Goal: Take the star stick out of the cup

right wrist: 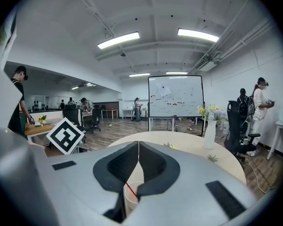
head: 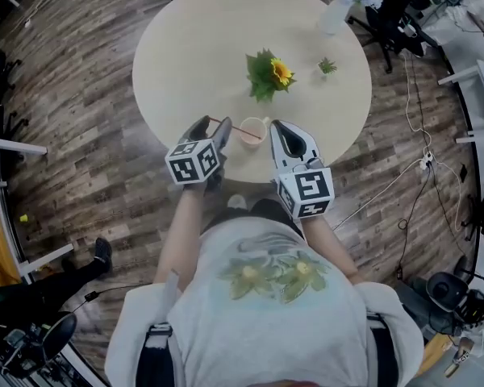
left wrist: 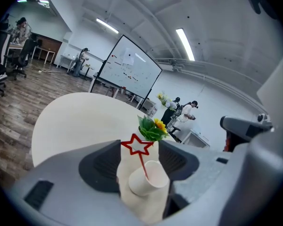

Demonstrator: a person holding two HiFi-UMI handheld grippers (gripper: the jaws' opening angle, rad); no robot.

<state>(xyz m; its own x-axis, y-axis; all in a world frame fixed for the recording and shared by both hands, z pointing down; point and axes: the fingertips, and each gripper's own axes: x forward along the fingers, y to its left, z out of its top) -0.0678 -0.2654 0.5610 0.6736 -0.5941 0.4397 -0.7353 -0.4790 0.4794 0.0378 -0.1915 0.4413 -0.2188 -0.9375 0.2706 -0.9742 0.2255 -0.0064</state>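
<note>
The star stick (left wrist: 137, 146) stands in the cup (left wrist: 149, 177), its thin red shaft leaning out over the rim and its red-outlined star raised above the cup. The cup (head: 252, 132) sits close to the near edge of the round worktop (head: 185, 47), just in front of the person. The left tongs (left wrist: 139, 143) are spread wide with the star between the two pads; the star's points lie close to the pads, but neither pad presses on it. From the head view these tongs (head: 214, 129) reach in from the cup's left side. The right tongs (right wrist: 138, 147) are drawn together so that the tips meet and nothing shows between them; the cup (right wrist: 131, 197) and a bit of the red shaft show through the gap lower down. Their tips (head: 276, 127) lie just beside the cup's right side, and whether they touch it I cannot tell. Further in, near the middle of the worktop, is a sunflower (head: 270, 73), with a small green sprig (head: 327, 66) to its right and a pale vase (head: 337, 13) of flowers at the far right edge.
</note>
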